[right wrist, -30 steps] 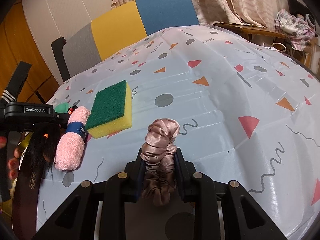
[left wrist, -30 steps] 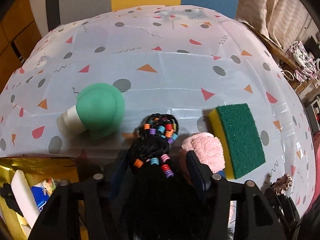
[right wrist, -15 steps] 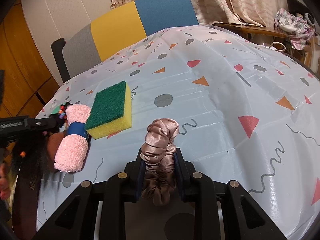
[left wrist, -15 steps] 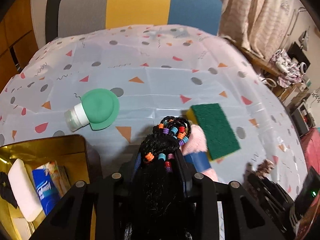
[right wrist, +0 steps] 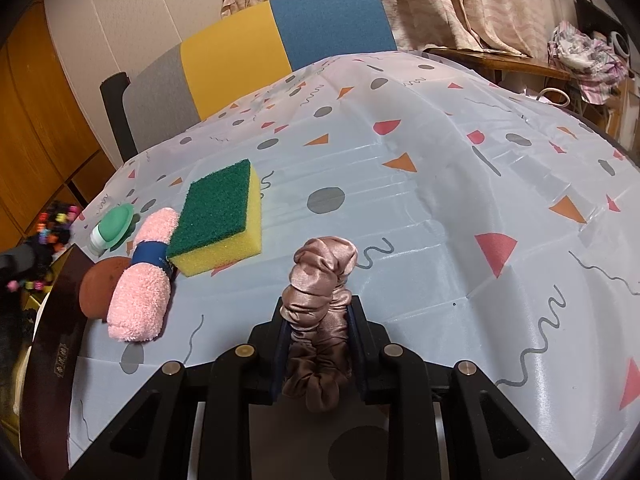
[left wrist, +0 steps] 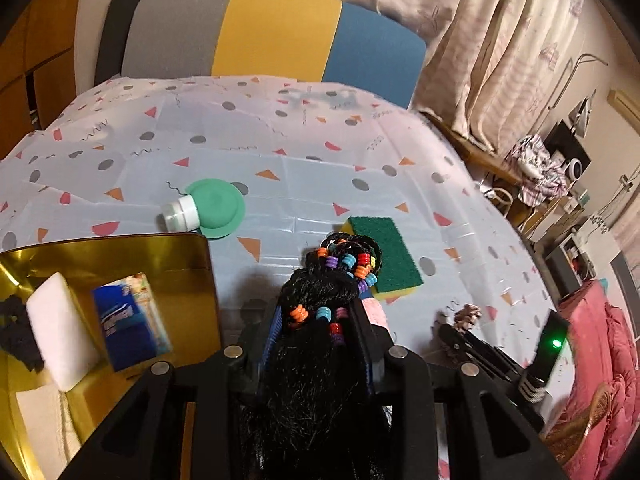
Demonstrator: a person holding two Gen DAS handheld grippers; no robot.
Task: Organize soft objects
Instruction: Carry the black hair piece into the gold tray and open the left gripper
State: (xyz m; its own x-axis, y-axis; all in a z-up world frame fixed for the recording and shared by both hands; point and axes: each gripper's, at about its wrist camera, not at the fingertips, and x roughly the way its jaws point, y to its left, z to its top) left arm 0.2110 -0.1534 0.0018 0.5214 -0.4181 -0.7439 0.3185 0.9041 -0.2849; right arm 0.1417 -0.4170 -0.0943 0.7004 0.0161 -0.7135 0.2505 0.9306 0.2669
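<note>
l gripper just clamped beaded black hairpiece, lifted it twd gold box; r gripper still clenched on satin scrunchie, both need boxing.

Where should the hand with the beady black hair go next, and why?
Probably sideways over the gold box and let go. The left gripper has its jaws shut on the beaded black hairpiece, lifted off the table, and the box beside it already holds a white sponge and a tissue pack.
</note>
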